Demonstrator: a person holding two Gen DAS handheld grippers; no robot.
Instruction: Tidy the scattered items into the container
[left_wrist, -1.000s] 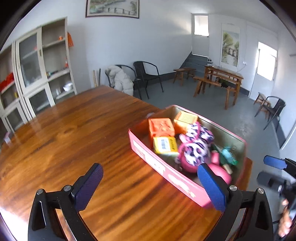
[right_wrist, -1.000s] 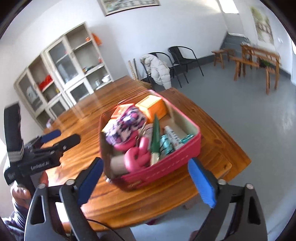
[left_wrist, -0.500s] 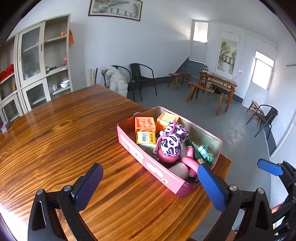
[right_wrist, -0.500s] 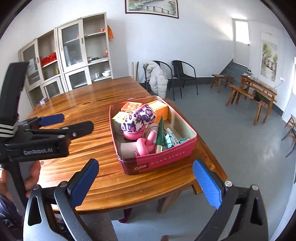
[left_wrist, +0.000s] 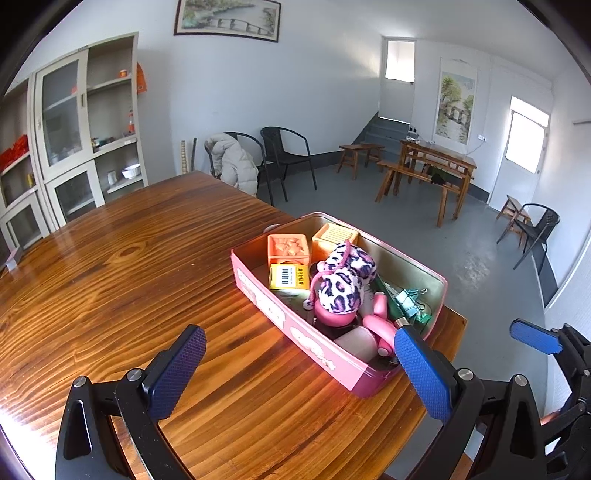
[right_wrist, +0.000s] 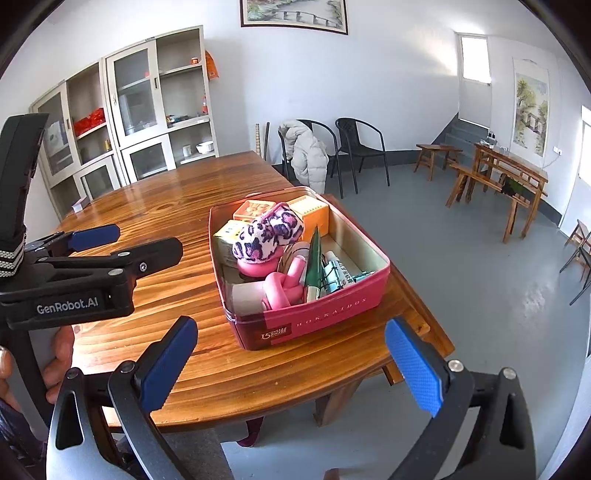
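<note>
- Both hand-held grippers hang empty with their blue pads spread wide: the left hand-held gripper (left_wrist: 299, 363) sits low over the counter beside the tin, and the right hand-held gripper (right_wrist: 291, 356) is off the counter's near edge, facing the tin's short end.
- One pink rectangular metal tin (right_wrist: 314, 317) stands near a corner of the glossy brown wooden counter (left_wrist: 122, 269), and every loose item I can see is already inside it, so the tidying looks all but finished.
- Two orange cube-shaped blocks (left_wrist: 287, 249) and a small yellow barcoded box (left_wrist: 289, 276) sit squared against the far end, likely because flat boxes pack best against the walls.
- A purple-and-white leopard-print plush piece on a pink base (left_wrist: 341, 284) rides on top of the heap, rising above the rim; soft and bulky, it probably fits only there.
- Slimmer things, a dark green pointed stick (right_wrist: 314, 258) and some teal binder clips (left_wrist: 408, 301), lie along the side wall, filling the narrow gap.
- No stray item shows on the bare wood in either view, which would explain why neither gripper reaches for anything.
- Part of a hand (right_wrist: 61, 354) grips the left tool's handle at the right view's edge.
</note>
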